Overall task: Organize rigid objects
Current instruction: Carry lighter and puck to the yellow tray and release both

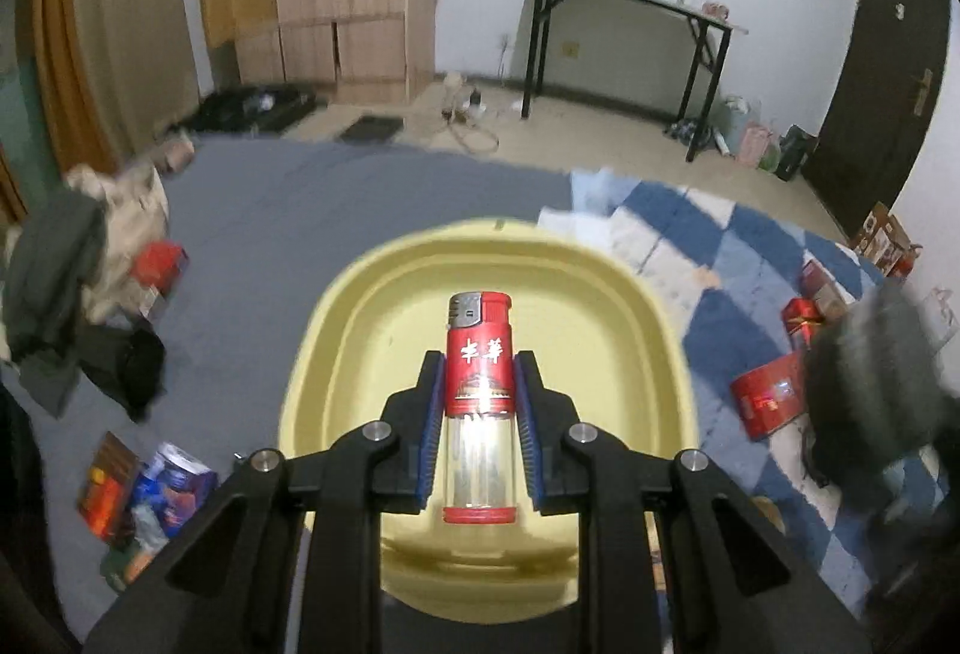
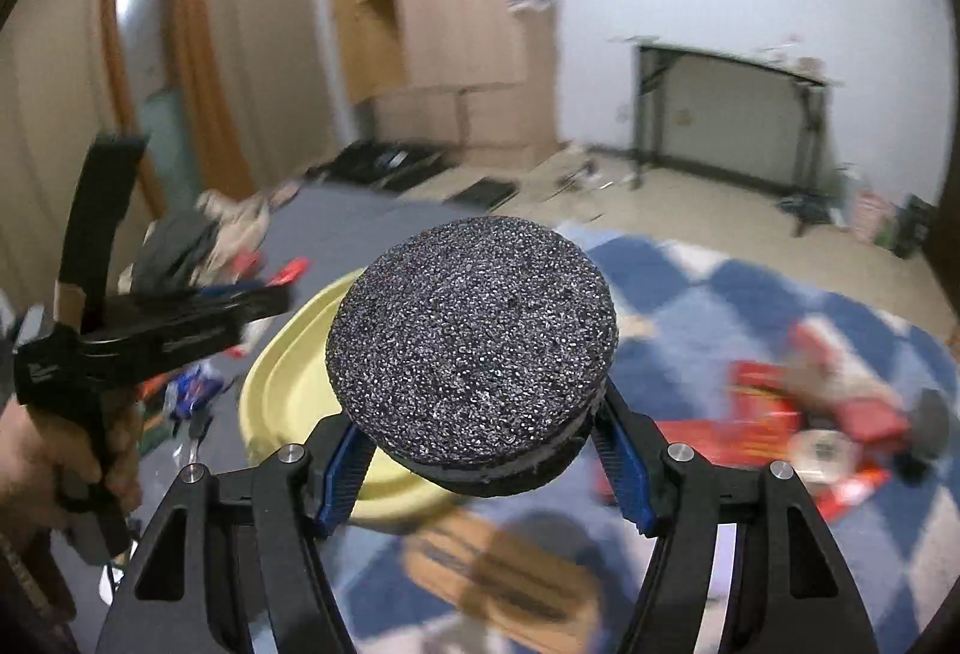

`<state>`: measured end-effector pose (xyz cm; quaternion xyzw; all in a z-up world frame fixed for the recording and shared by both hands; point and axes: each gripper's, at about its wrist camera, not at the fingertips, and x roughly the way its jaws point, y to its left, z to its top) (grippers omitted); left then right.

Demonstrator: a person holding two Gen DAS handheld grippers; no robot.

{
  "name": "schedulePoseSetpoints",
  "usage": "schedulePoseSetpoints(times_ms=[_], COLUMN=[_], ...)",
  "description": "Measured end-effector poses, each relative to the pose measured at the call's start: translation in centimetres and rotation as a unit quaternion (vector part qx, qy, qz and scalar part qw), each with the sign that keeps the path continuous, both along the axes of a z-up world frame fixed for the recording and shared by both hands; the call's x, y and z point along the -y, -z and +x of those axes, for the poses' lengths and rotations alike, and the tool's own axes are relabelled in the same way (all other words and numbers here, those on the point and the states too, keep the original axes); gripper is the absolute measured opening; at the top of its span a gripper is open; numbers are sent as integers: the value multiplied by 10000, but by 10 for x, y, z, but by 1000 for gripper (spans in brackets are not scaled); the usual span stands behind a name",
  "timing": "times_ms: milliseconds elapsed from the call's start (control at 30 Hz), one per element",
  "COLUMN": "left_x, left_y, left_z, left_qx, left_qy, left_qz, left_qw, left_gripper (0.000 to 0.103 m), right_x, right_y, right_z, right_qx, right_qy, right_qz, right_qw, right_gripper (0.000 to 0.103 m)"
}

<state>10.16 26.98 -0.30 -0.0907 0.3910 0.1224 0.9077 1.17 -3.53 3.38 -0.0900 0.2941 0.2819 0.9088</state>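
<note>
A red lighter (image 1: 479, 402) is clamped in the left gripper (image 1: 479, 384) (above the yellow basin (image 1: 360, 354)); a black foam disc (image 2: 471, 348) is clamped by the right gripper (image 2: 480, 450).

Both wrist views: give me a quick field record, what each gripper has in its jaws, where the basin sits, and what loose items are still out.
left gripper: shut on lighter, red cap pointing away from the camera
right gripper: shut on a round black foam disc, gripped at its rim
basin: yellow, nothing visible inside, directly below the lighter
surface: grey sheet and blue checked blanket
still out: red boxes on the blanket, packets on the sheet
</note>
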Motion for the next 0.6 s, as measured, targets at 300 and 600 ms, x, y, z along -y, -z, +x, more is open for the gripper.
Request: schedulePoseSetpoints(times_ms=[300,600], left_x=[-43,-51], left_y=[53,93], left_z=[17,25], left_qx=[-479,-1003], left_qy=[-171,-178], left_qz=[-332,-520], left_qw=[9982,9934], left_gripper=[24,25], right_x=[-86,-148], right_y=[82,119], right_z=[50,111], right_qx=[-525,-756], right_qy=[-484,-653], right_qz=[-791,-1566], right_qw=[9943,9826], right_gripper=[67,67])
